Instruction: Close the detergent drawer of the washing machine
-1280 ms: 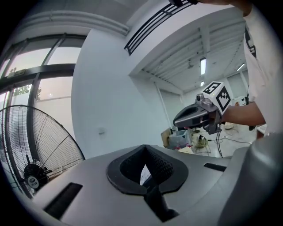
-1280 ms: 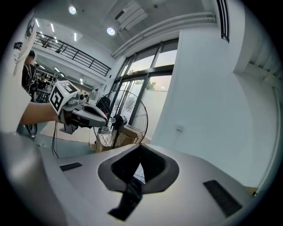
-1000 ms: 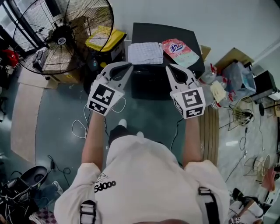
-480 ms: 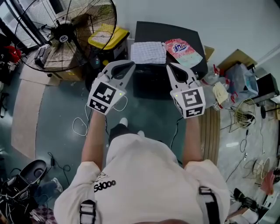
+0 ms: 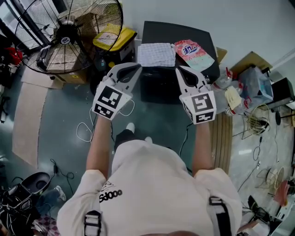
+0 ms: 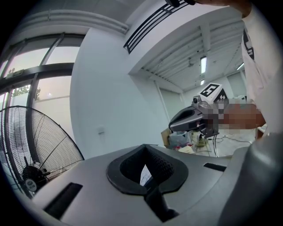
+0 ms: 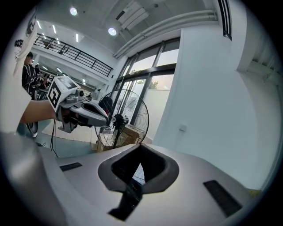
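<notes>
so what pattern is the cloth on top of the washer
White with a fine grid check. The cloth shows best in the head view.

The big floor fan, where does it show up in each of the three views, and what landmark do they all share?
Head view: the fan fills the upper left corner, left of the washing machine.
Left gripper view: the fan is at the lower left edge.
Right gripper view: the fan stands just left of centre.
Shared landmark: the white wall, to the fan's right in every view.
</notes>
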Available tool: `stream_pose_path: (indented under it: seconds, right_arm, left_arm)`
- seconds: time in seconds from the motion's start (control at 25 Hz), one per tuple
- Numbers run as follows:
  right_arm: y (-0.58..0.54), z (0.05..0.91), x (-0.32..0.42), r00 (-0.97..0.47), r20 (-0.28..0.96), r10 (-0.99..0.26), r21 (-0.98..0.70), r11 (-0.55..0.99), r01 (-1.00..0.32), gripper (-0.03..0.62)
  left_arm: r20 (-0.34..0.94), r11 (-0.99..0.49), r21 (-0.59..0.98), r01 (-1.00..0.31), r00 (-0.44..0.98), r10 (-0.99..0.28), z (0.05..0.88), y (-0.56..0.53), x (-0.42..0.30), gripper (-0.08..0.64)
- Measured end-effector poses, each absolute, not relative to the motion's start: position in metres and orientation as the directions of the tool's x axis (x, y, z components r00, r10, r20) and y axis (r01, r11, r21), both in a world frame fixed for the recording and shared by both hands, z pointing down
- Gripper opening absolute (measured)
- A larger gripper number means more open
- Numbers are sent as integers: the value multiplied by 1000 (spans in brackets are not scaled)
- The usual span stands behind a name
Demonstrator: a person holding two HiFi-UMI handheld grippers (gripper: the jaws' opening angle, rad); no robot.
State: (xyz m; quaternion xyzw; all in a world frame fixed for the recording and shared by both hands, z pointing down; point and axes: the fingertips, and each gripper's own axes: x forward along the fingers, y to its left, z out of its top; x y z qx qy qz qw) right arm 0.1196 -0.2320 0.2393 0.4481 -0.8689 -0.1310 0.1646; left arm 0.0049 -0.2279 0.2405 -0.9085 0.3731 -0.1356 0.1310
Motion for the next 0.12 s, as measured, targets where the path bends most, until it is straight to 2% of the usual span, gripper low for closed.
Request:
stream_pose_path:
  seconds: [0.12]
  right_arm:
    - [-238,241,123,-543,173,-822,374,564,-736,6]
  left_arm:
    - [152,-685,-337,-646,680,-717,242,-234,6,18]
